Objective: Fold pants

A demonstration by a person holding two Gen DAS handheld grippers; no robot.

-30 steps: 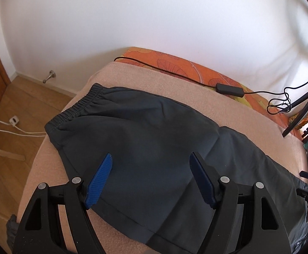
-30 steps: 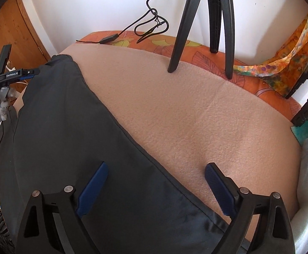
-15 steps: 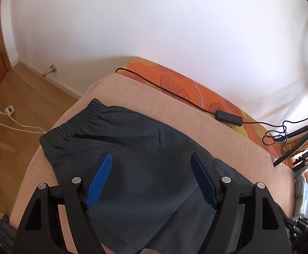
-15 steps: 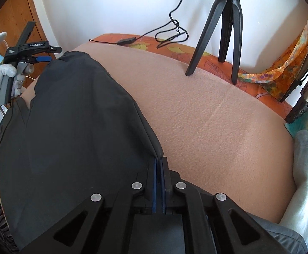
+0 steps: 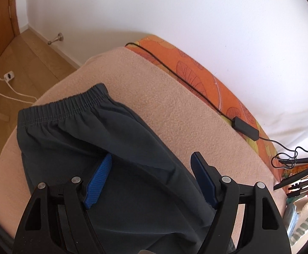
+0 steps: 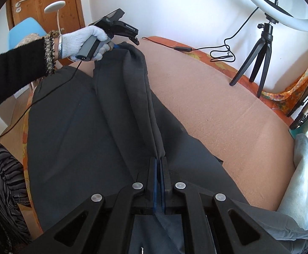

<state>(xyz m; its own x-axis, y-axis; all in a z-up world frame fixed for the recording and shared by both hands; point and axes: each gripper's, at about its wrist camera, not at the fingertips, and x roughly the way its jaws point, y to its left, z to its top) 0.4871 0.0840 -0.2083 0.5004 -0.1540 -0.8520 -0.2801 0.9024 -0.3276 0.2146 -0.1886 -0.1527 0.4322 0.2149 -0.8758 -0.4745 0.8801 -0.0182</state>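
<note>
Dark grey pants (image 5: 86,139) (image 6: 73,131) lie on a beige blanket. In the left wrist view the elastic waistband (image 5: 65,105) is at the left. My left gripper (image 5: 151,169) has its blue pads wide apart, with pants fabric lying between them and over the left pad. In the right wrist view the left gripper (image 6: 120,29) is raised at the far end of a lifted ridge of fabric. My right gripper (image 6: 158,165) is shut on the pants' edge, lifting that ridge.
The beige blanket (image 6: 207,97) covers a bed with an orange leaf-print sheet (image 5: 196,74). A black cable and adapter (image 5: 246,128) run along the wall side. A tripod with ring light (image 6: 260,53) stands at the back right. Grey cloth (image 6: 306,169) lies at right.
My right gripper stays shut on the pants' edge and has raised it into a ridge. My left gripper has moved closer over the pants toward the waistband, fabric rising between its pads.
</note>
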